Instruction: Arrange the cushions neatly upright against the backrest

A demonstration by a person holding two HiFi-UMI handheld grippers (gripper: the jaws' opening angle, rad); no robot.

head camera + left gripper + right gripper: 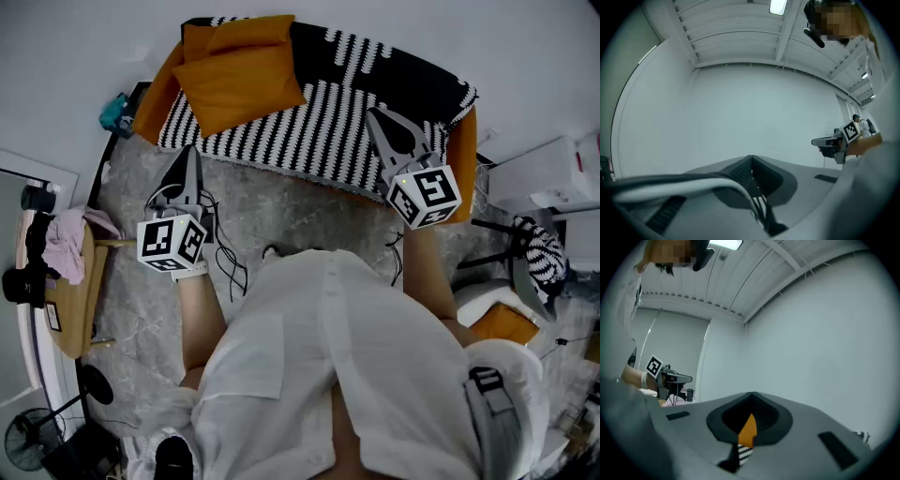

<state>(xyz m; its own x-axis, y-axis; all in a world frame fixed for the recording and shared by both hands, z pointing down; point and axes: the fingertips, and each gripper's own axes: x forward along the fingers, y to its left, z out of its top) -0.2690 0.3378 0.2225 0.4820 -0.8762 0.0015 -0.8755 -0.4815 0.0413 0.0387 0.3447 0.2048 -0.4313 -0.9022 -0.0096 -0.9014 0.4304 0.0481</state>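
A sofa under a black-and-white striped cover [309,122] stands ahead of me. A large orange cushion [239,84] lies tilted on its left seat, and a second orange cushion [248,33] sits behind it against the backrest. My left gripper [190,152] is shut and empty, held over the floor just in front of the sofa's left part. My right gripper [375,112] is also shut and empty, over the seat's right part. Both gripper views look up at wall and ceiling: the left gripper [751,157] and the right gripper [753,393] each show closed jaws.
Orange sofa arms [155,94] flank the seat. A round wooden table [80,309] with a pink cloth [66,244] stands at the left. Black cables [225,262] lie on the grey floor. A chair with a striped throw [539,248] and another orange cushion [503,322] are at the right.
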